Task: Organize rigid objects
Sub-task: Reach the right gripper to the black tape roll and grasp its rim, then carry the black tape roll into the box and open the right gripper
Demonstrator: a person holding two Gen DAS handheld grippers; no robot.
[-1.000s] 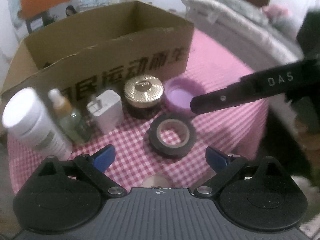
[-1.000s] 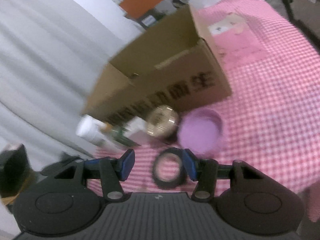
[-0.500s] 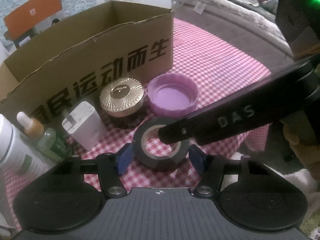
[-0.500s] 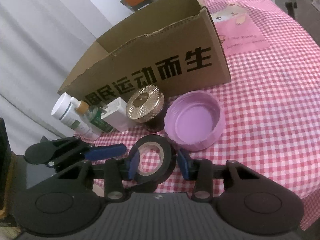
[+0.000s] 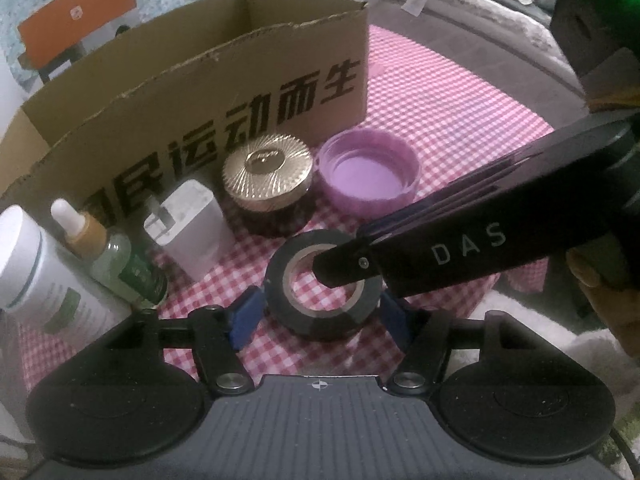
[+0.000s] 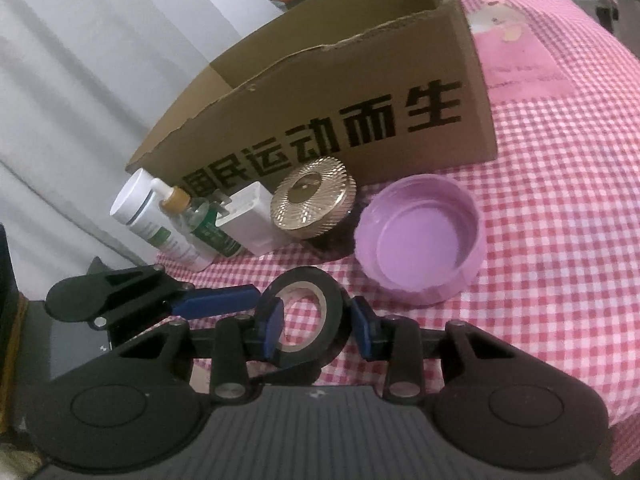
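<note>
Black tape roll (image 5: pixel 322 298) is lying flat on the pink checked table (image 6: pixel 560 208), near its front edge, in front of the gold-lidded jar (image 5: pixel 267 184) and purple lid (image 5: pixel 368 172).

Left claw (image 5: pixel 320 316) is straddling the roll; its blue pads are sitting just outside the roll on both sides, a thin gap showing at each, so not gripping. Its jaws are opening slightly with the roll between them.

Right claw (image 6: pixel 318 330) is closing around the same roll: one blue pad (image 6: pixel 274 330) is inside the roll's hole, the other is outside the roll's wall, with the wall between them. Can't tell if the pads are pressing yet.

Behind, an open cardboard box (image 5: pixel 208 92) is standing on the table, printed side facing the claws. Along its front, toward the table's left edge: white charger (image 5: pixel 190 230), dropper bottle (image 5: pixel 108 256), white bottle (image 5: pixel 44 280). The purple lid is lying open side up, just beside the jar.
</note>
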